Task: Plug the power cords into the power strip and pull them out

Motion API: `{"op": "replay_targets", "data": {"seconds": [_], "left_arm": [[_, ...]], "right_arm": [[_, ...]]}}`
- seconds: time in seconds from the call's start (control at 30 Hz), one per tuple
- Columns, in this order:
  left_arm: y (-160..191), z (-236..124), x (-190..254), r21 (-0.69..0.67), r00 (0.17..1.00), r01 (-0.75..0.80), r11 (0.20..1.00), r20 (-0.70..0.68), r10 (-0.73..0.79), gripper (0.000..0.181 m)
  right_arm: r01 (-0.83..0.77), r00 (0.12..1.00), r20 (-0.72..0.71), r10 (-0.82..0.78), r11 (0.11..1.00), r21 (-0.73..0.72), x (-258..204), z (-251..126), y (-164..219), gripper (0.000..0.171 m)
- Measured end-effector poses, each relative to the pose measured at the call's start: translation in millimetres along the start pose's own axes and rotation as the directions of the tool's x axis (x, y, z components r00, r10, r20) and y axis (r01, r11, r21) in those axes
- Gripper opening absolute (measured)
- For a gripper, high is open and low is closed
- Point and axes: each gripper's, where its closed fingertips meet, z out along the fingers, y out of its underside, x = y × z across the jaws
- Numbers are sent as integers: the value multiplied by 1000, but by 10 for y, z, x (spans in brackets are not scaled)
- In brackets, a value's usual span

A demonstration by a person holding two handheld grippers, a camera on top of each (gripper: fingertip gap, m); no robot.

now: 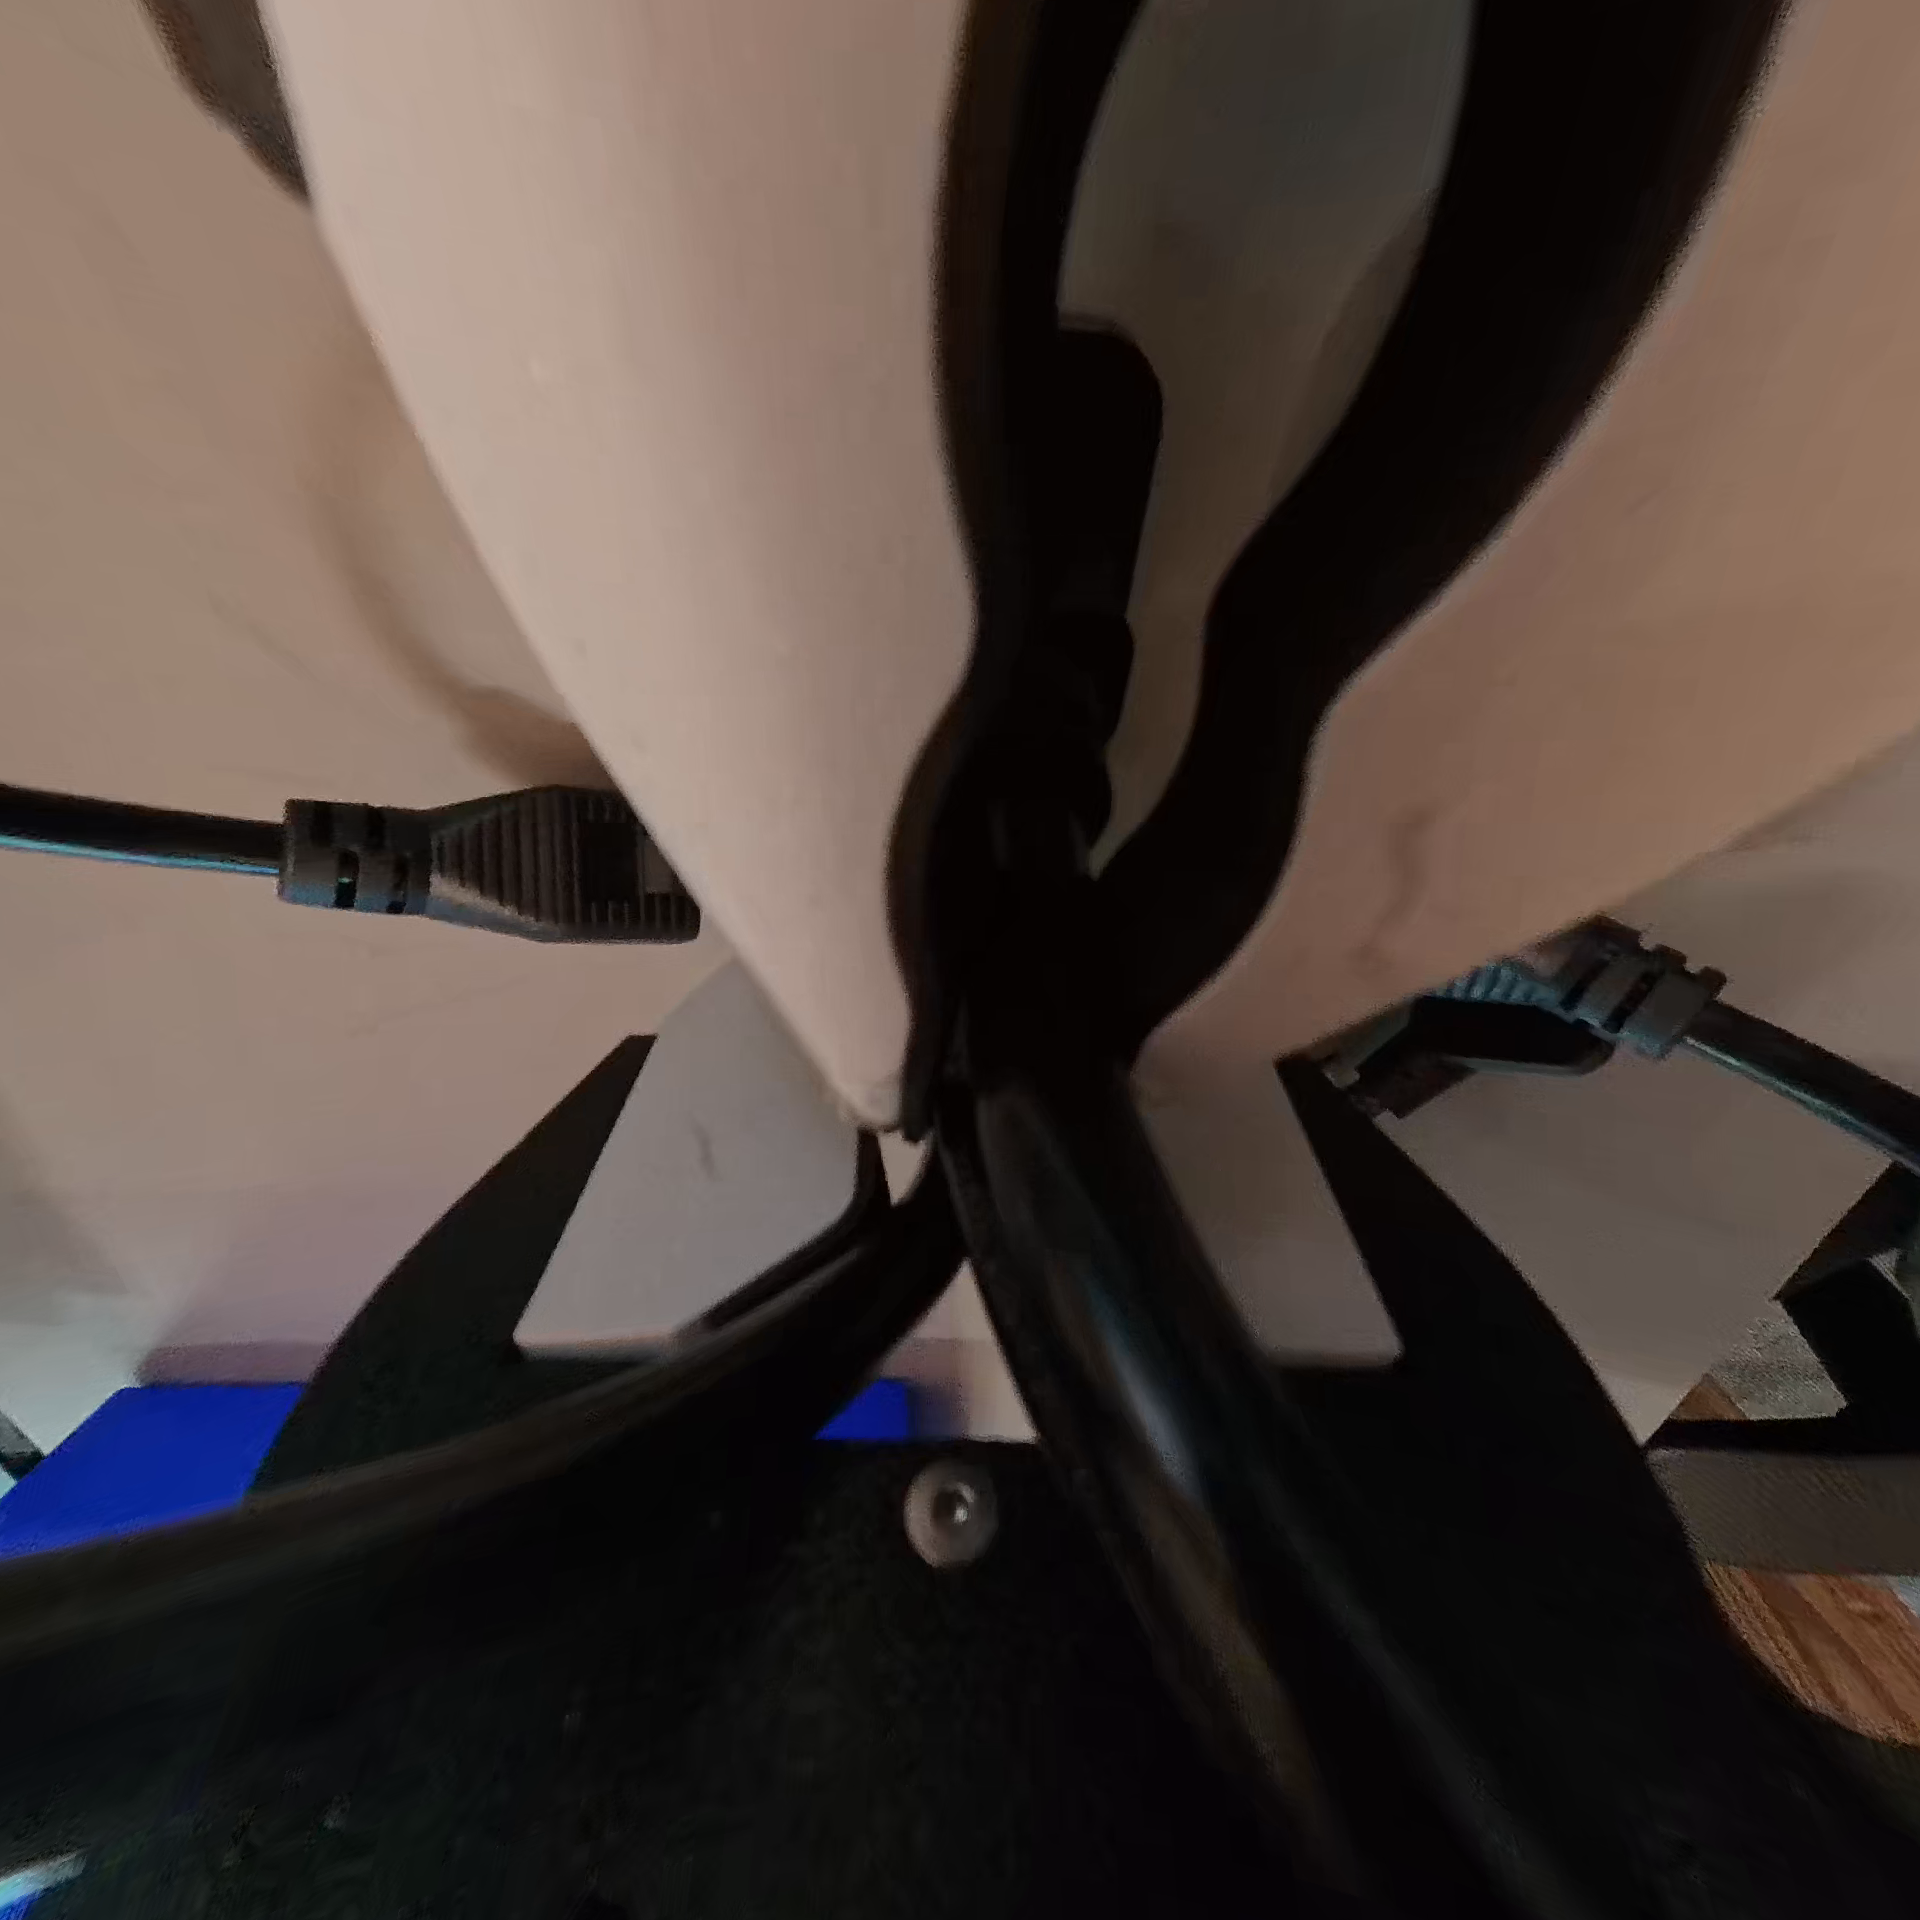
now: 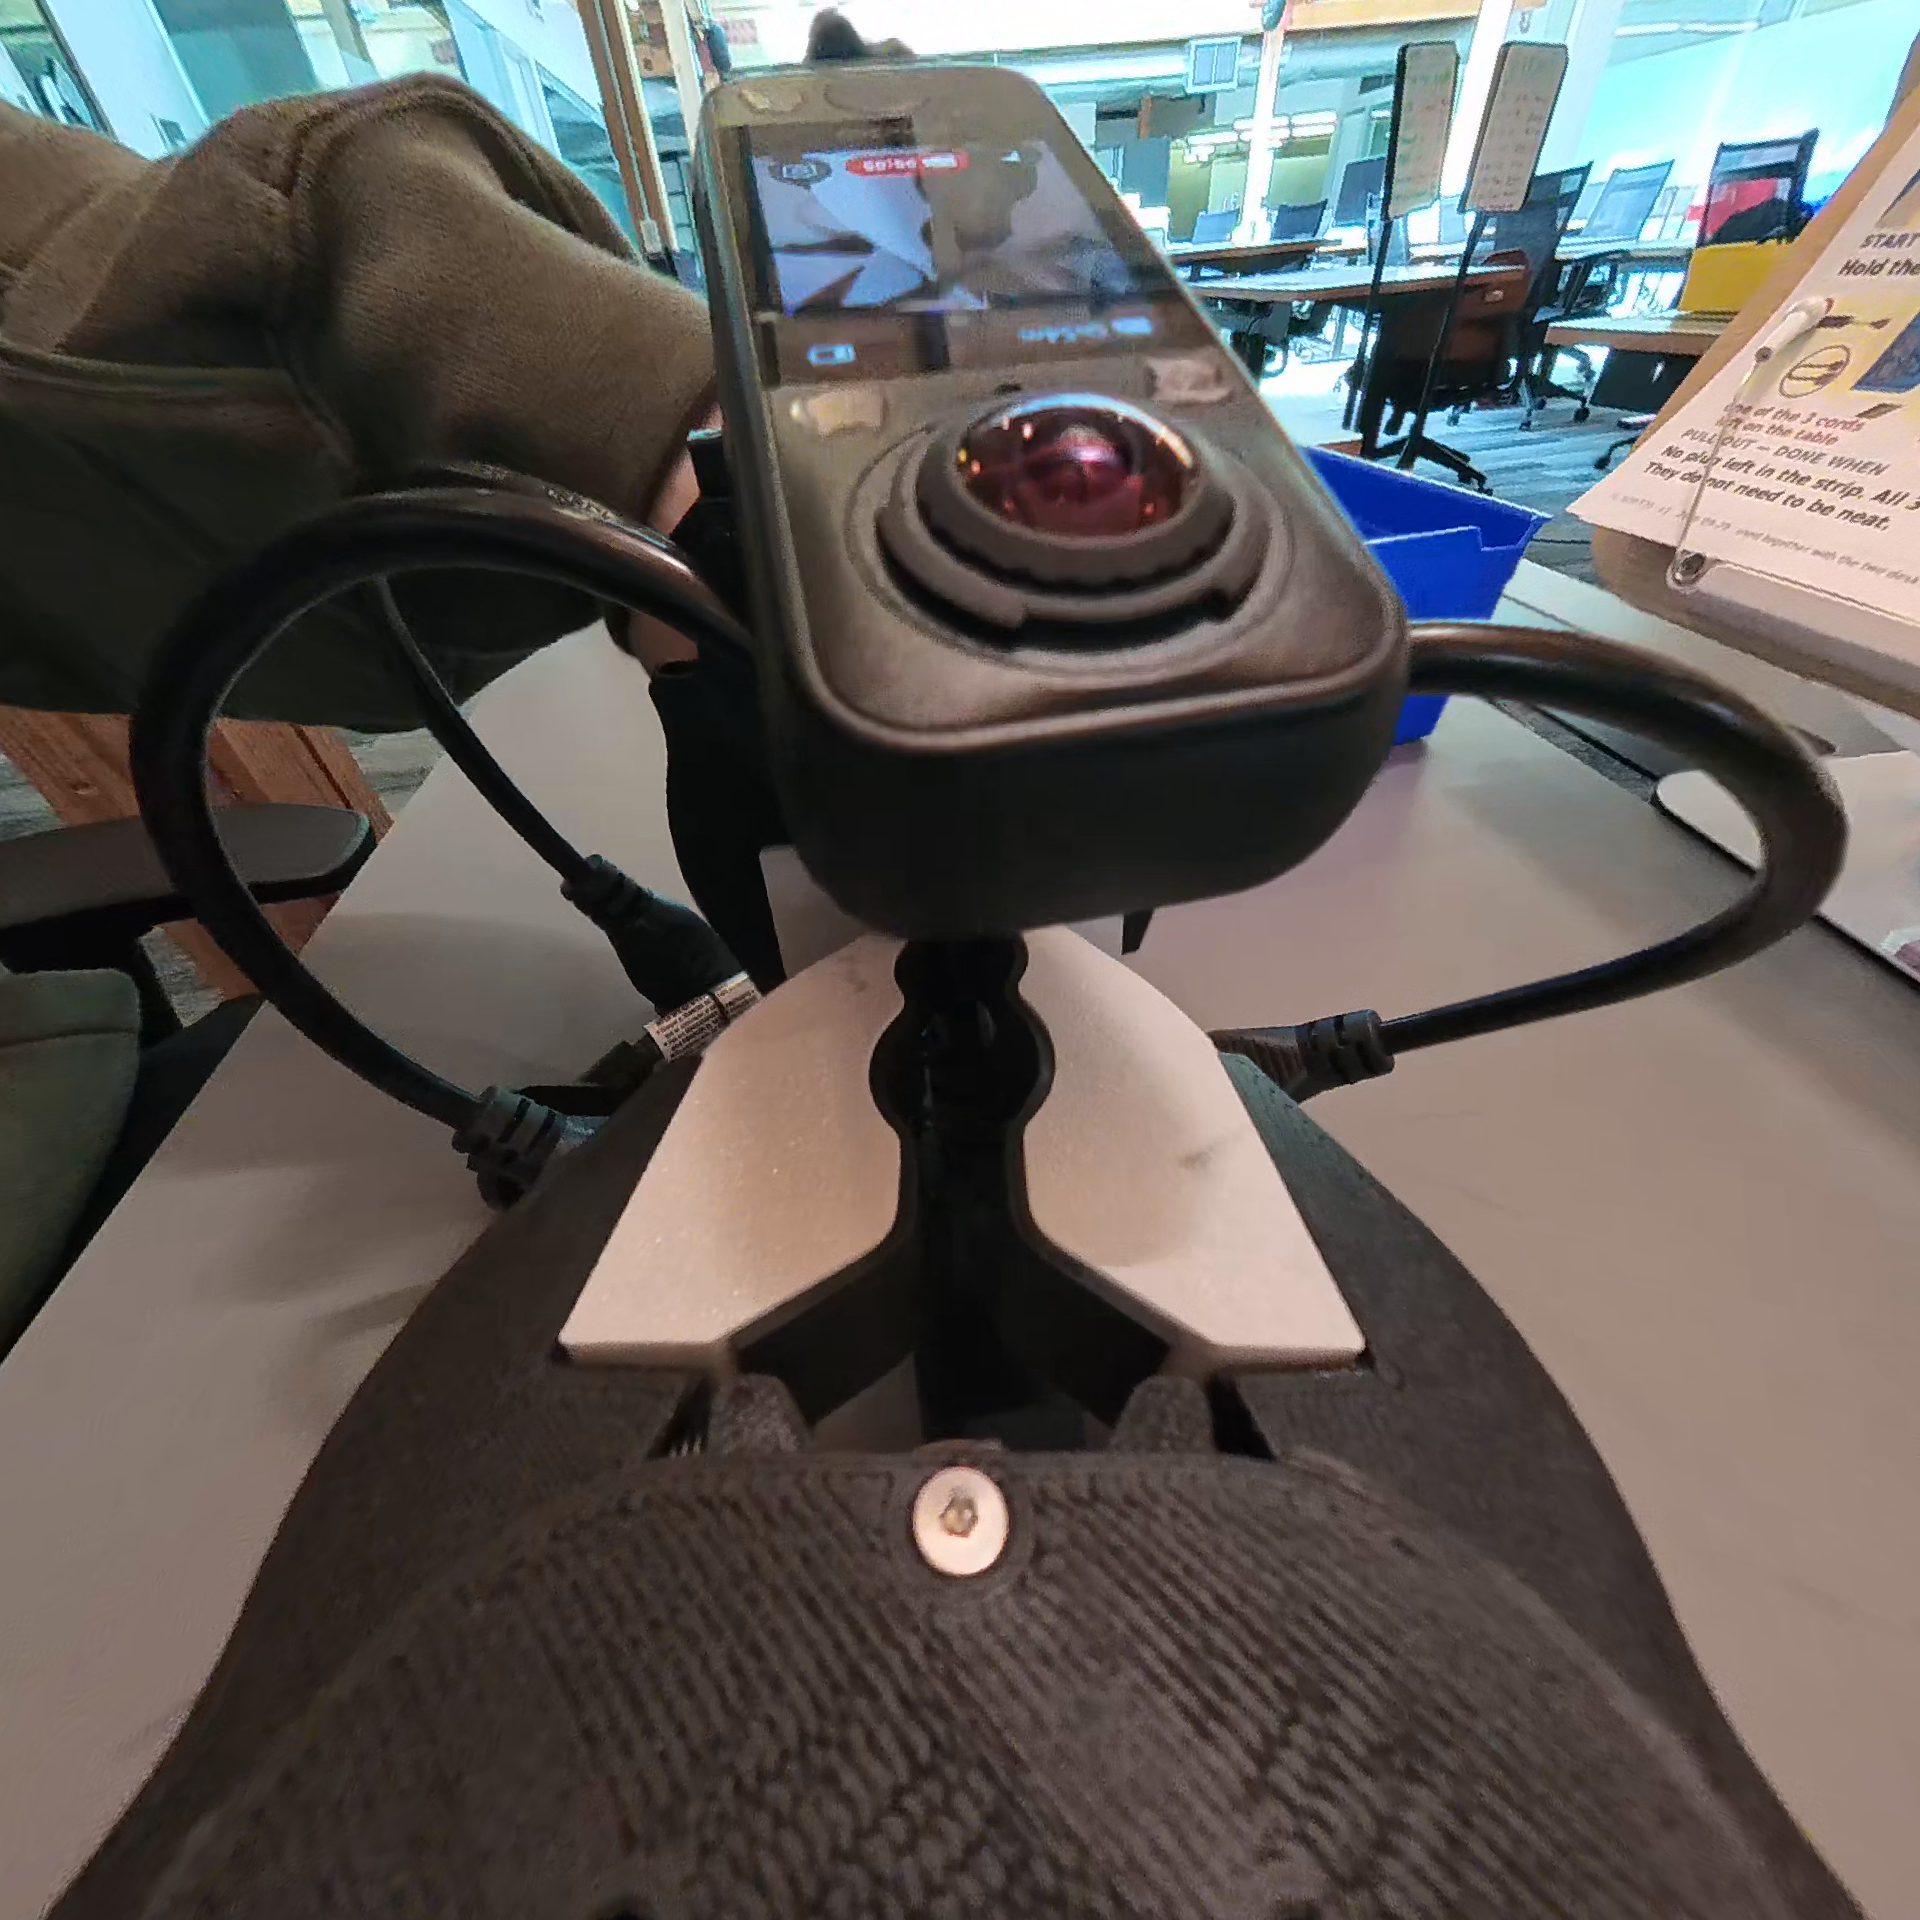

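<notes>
My right gripper (image 2: 961, 997) is shut on a black power plug (image 2: 956, 1049). The plug's ribbed strain relief sits between the white pads (image 2: 748, 1174). In the left wrist view these same fingers (image 1: 623, 520) fill the top, clamped on the plug (image 1: 1091, 675). Its cord (image 1: 1091, 1351) runs toward the camera. My left gripper (image 1: 1003, 1143) points down right over them. Its pads (image 1: 675, 1195) stand somewhat apart, with the tips hidden. Its camera unit (image 2: 1039, 623) looms above. Other plugs (image 1: 540, 873) (image 1: 1527, 997) lie on the white table (image 2: 1558, 1351) under the grippers. I see no power strip.
Cord loops (image 2: 177, 790) (image 2: 1787, 821) arch up on both sides of the left gripper. A blue bin (image 2: 1444, 540) and an instruction sheet on a stand (image 2: 1787, 416) are at the far right. A person's green sleeve (image 2: 260, 364) and a chair armrest (image 2: 208, 862) are beyond the table's left edge. The grippers' ends are close to 8 cm from one another.
</notes>
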Motion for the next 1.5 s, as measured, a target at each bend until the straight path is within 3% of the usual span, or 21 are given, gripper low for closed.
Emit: {"op": "replay_targets", "data": {"seconds": [0.97, 1.1, 1.2, 1.33, 1.5], "left_arm": [[-13, 16, -12, -85, 1000, 29, 996, 7, -28, 23], [-58, 62, -10, -121, 1000, 1, 993, 20, 2, 24], [-57, 61, -13, -104, 1000, 1, 995, 7, 0, 25], [-59, 62, -9, -91, 1000, 13, 996, 18, -11, 25], [-60, 61, -9, -75, 1000, 12, 997, 16, -10, 25]], "right_arm": [[-38, 999, 13, 37, 997, 65, 37, -71, 13, 9], [-83, 997, -5, 83, 996, 19, 76, -287, 176, 10], [-9, 996, -87, 8, 1000, -5, 93, -312, 204, 12], [-28, 992, -125, 15, 995, -98, 157, -396, 290, 22], [-15, 999, -36, 10, 991, -132, 75, -483, 309, 15]]}}
